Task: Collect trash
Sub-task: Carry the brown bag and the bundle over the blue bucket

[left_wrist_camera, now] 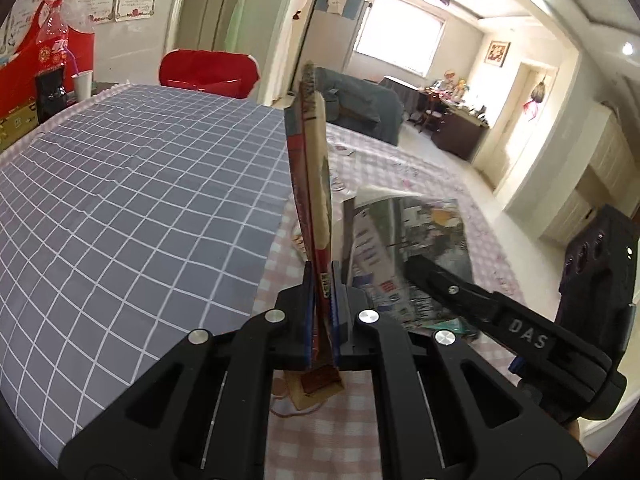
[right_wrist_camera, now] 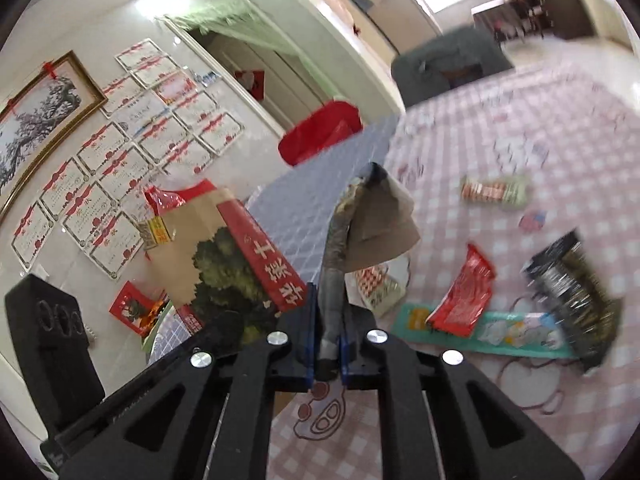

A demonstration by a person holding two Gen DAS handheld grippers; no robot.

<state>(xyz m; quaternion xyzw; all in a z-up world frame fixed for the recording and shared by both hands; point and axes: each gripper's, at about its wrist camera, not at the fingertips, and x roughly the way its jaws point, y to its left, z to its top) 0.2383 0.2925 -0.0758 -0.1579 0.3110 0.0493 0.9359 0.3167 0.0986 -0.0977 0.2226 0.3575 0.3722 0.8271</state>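
Note:
My left gripper (left_wrist_camera: pixel 322 312) is shut on a flat brown and red paper bag (left_wrist_camera: pixel 314 168), held edge-on and upright above the table. The same bag (right_wrist_camera: pixel 224 256), with a red strip and a green tree print, shows at the left of the right wrist view. My right gripper (right_wrist_camera: pixel 325 332) is shut on a grey printed wrapper (right_wrist_camera: pixel 340 240) that stands up and folds over at its top. That wrapper (left_wrist_camera: pixel 416 248) and the right gripper's body (left_wrist_camera: pixel 532 340) show at the right of the left wrist view.
The table has a pink checked cloth (right_wrist_camera: pixel 520 128) and a grey grid cloth (left_wrist_camera: pixel 120 200). On the pink cloth lie a red wrapper (right_wrist_camera: pixel 464 292), a teal packet (right_wrist_camera: pixel 500 332), a black foil bag (right_wrist_camera: pixel 572 292) and a striped packet (right_wrist_camera: pixel 492 192). A red chair (left_wrist_camera: pixel 208 72) stands behind.

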